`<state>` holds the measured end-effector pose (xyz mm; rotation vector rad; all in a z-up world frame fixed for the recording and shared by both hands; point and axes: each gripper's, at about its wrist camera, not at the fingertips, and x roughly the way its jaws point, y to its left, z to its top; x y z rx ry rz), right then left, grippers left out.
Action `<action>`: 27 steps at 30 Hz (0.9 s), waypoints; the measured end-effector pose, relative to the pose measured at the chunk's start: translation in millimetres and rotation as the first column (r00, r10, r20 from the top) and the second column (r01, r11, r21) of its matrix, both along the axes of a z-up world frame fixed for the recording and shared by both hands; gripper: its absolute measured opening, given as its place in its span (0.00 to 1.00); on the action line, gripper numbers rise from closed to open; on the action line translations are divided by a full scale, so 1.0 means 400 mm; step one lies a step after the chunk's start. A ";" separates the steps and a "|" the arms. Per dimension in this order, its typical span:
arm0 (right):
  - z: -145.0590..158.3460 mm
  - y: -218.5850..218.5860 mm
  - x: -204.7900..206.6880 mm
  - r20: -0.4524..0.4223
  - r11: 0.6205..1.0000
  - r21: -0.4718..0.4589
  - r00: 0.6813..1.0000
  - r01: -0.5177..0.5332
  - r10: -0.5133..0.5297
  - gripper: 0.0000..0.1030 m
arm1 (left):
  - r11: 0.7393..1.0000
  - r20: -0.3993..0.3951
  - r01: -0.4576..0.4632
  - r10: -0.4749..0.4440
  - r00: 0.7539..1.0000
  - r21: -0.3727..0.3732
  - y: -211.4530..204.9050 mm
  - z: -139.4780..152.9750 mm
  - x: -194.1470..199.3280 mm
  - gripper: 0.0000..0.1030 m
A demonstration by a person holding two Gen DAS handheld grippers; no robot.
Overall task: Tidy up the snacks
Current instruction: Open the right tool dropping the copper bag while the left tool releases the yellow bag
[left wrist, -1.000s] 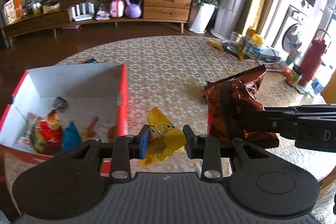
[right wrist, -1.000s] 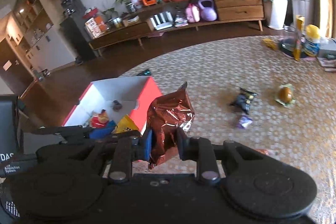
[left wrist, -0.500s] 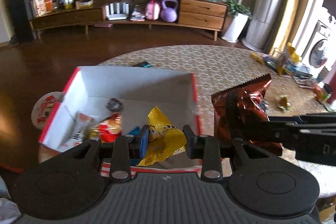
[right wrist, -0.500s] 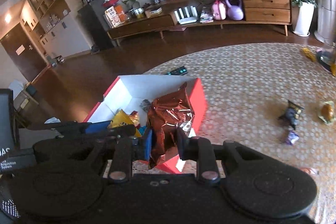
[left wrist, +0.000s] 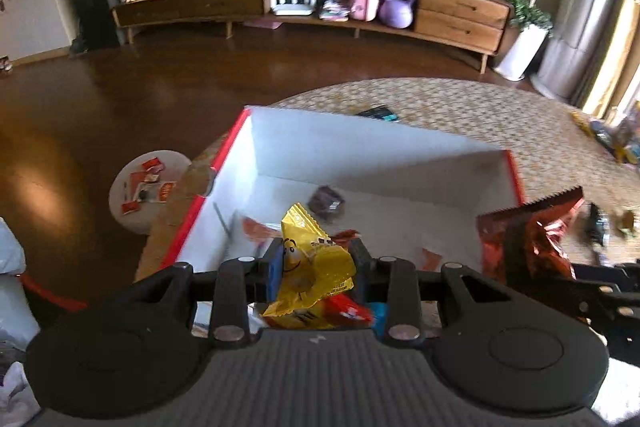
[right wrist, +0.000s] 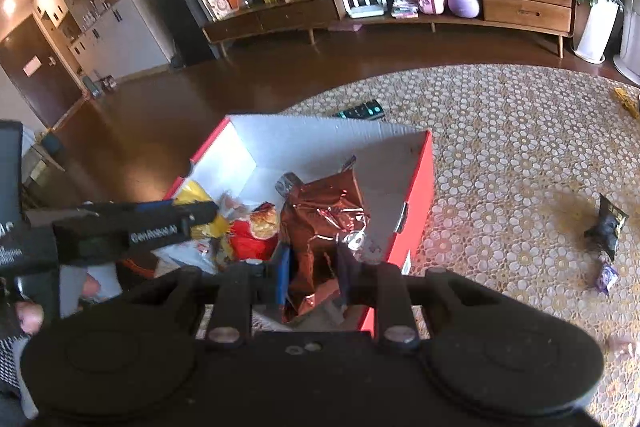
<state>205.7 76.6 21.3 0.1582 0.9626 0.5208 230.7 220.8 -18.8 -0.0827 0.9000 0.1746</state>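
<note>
left claw (left wrist: 316, 269) clamps yellow candy packet (left wrist: 310, 267) | right claw (right wrist: 312, 269) clamps copper foil bag (right wrist: 322, 223) | both over red box (right wrist: 416, 195)

Dark glossy wood floor (left wrist: 168, 79), long wooden sideboard (right wrist: 400, 3) along pale wall, patterned rug (right wrist: 500, 131).

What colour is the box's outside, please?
Red outside on the box, white inside; clearest in the right wrist view.

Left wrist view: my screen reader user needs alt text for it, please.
The left gripper holds a yellow candy packet over an open red box with white inside. At right, a red foil snack bag is held up beside the box.
</note>
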 end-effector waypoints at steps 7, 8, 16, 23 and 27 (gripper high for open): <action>-0.046 0.045 0.035 -0.037 0.999 -0.043 0.999 -0.027 0.025 0.22 | 0.999 -0.036 -0.032 0.034 0.999 0.035 0.040 -0.053 0.049 0.32; -0.052 0.050 0.037 -0.040 0.998 -0.052 0.999 -0.029 0.027 0.22 | 0.999 -0.041 -0.039 0.040 0.998 0.030 0.048 -0.060 0.055 0.32; -0.082 0.078 0.045 -0.067 0.995 -0.083 0.996 -0.057 0.052 0.22 | 0.997 -0.087 -0.063 0.066 0.994 0.036 0.089 -0.113 0.088 0.32; -0.093 0.078 0.032 -0.088 0.994 -0.087 0.995 -0.062 0.054 0.24 | 0.998 -0.084 -0.058 0.061 0.995 0.033 0.093 -0.124 0.084 0.33; -0.091 0.076 0.033 -0.083 0.994 -0.086 0.995 -0.062 0.055 0.31 | 0.998 -0.100 -0.069 0.070 0.993 0.007 0.097 -0.125 0.085 0.46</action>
